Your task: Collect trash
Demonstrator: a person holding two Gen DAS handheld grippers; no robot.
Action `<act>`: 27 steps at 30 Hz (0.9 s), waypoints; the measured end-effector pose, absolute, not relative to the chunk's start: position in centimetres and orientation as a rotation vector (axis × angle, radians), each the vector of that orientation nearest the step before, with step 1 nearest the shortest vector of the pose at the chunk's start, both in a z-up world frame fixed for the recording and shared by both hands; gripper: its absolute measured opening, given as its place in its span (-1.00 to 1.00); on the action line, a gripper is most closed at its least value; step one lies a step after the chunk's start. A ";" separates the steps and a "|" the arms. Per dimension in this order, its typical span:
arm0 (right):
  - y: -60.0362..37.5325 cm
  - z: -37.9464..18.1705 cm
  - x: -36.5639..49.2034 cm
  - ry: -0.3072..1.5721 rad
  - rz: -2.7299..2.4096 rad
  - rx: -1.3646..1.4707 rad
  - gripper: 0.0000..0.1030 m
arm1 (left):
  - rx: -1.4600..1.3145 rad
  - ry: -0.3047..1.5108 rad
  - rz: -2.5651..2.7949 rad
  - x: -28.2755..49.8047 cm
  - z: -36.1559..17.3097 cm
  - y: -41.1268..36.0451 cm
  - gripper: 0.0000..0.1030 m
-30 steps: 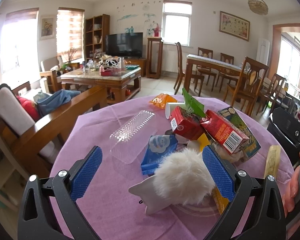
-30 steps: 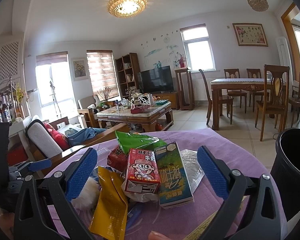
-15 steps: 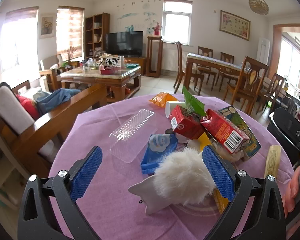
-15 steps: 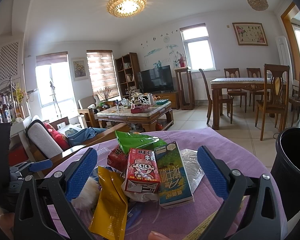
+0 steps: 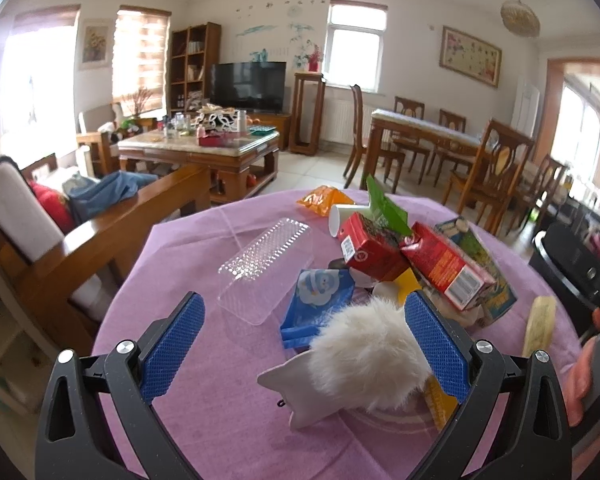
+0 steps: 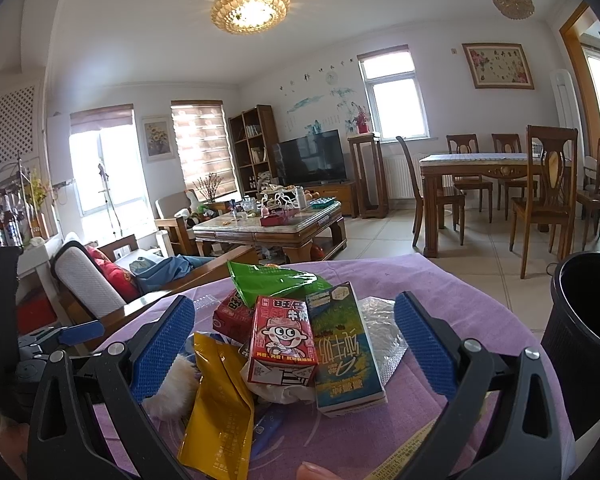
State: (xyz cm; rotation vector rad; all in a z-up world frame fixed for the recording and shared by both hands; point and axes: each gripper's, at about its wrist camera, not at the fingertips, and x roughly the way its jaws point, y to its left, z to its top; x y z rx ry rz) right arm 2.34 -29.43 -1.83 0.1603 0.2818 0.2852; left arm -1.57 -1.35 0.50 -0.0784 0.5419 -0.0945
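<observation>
A heap of trash lies on the round table with a purple cloth point(image 5: 188, 248). In the left wrist view I see red cartons point(image 5: 444, 268), a green wrapper point(image 5: 384, 208), an orange packet point(image 5: 324, 204), a white paper cup point(image 5: 340, 216), a clear plastic tray point(image 5: 268, 272), a blue packet point(image 5: 320, 296) and a white fluffy ball point(image 5: 368, 360) on a cat-shaped card. My left gripper point(image 5: 304, 344) hovers open over the near edge, the fluffy ball against its right pad. In the right wrist view my right gripper point(image 6: 296, 344) is open around a red milk carton point(image 6: 284, 344), a blue-green carton point(image 6: 344, 356) and a yellow wrapper point(image 6: 220, 408).
A black bin point(image 6: 584, 336) stands at the table's right side. A wooden sofa point(image 5: 112, 240) with cushions sits left of the table. Behind are a coffee table point(image 5: 200, 152), a TV point(image 5: 248, 86) and a dining set point(image 5: 440, 140). A hand point(image 5: 584, 376) shows at the right edge.
</observation>
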 end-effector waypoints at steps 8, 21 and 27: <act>-32.6 -2.7 3.3 0.305 0.260 0.304 0.91 | -0.329 0.711 -0.329 -0.3 -1.4 2.2 0.92; -29.8 -2.3 13.1 0.774 0.368 0.190 0.52 | -0.119 0.894 -0.380 0.6 -3.1 -3.2 0.86; -30.4 -5.9 14.3 0.865 0.370 0.280 0.19 | -0.191 0.910 -0.381 0.9 -3.5 -2.1 0.55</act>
